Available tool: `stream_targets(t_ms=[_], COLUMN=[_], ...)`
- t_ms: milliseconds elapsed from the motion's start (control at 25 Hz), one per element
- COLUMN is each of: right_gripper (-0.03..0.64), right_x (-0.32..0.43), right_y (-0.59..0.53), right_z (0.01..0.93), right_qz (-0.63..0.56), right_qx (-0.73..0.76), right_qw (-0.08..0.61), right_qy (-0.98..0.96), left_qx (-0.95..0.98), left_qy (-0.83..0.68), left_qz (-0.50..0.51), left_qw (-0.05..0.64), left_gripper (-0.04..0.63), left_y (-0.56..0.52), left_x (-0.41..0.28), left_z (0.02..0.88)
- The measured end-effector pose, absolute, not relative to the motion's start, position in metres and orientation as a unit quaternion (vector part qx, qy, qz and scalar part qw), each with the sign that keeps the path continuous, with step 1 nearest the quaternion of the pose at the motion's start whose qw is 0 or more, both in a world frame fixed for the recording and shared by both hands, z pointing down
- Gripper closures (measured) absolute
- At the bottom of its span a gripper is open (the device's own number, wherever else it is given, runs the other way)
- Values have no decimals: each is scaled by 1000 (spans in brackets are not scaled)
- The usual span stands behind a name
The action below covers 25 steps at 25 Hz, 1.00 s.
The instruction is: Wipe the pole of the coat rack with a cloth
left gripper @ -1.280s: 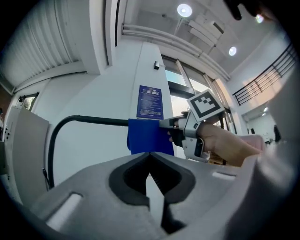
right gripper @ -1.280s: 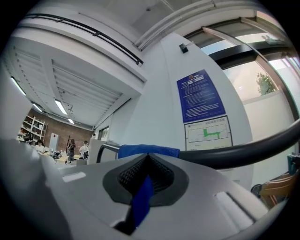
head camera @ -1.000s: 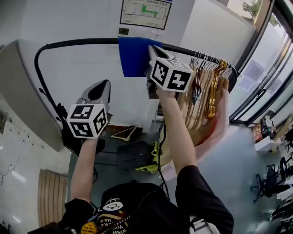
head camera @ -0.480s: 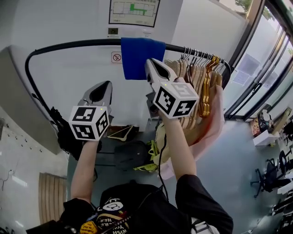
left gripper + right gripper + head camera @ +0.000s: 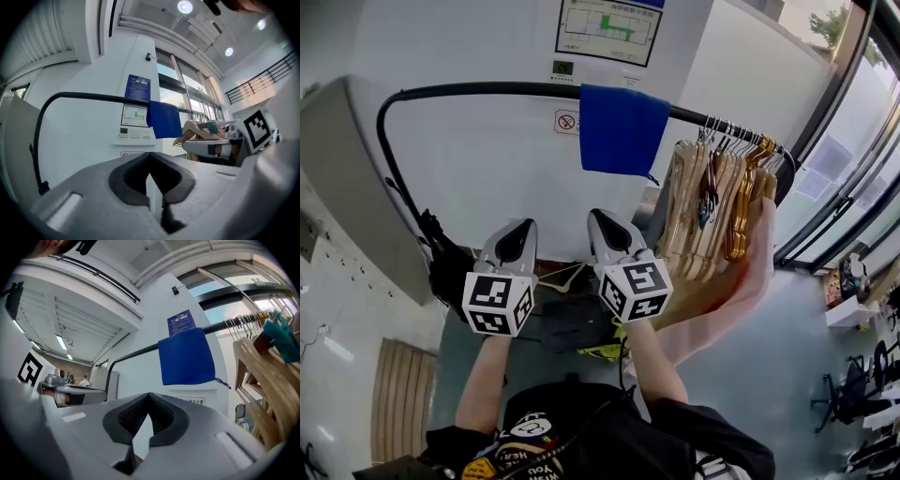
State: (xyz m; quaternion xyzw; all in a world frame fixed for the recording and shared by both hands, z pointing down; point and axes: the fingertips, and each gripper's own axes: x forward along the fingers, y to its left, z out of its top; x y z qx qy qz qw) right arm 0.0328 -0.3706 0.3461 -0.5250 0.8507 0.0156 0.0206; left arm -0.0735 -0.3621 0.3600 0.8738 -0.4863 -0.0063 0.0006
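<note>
While held low, well beneath the pole (image 5: pixel 478 89) of the coat rack, found left tool (image 5: pixel 517 232) and right tool (image 5: pixel 606 221) side by side, both clenched down to a sliver of gap and grasping nothing. Located blue cloth (image 5: pixel 623 129) draped over the pole, up and ahead of both tools, a little right of the right tool, touched by neither. Judged step: cloth not in grasp, wipe not under way at this instant; reach for the cloth next. Next move likely calls for raising the right tool to the hanging fabric, releasing the jaws, clamping cloth against pole, then sliding along the bar. Should keep clear of the wooden hangers (image 5: pixel 722 202) bunched farther right of the cloth. Head view alone gives both marker cubes, the arms, the pole's downward bend far left of the left tool, and a pinkish garment (image 5: pixel 741 281) below the hangers. Left gripper view alone shows the right tool alongside, at its right. Right gripper view alone shows the left tool at its left, plus, most plainly, a loose thread at the cloth's lower right corner.
</note>
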Motion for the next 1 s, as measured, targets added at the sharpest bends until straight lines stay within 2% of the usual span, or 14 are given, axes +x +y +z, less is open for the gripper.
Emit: stream_targets(t_ms=[1000], right_gripper=[617], right_x=[34], right_y=[-339], right_z=[382], right_qz=[-3], right_qx=[-508], right_qw=[12], right_qy=[861], left_qx=[871], left_qy=[-492], left_qz=[-1], left_qw=[-5], left_gripper=[592], left_y=[-344], left_x=[-56], left_z=[383])
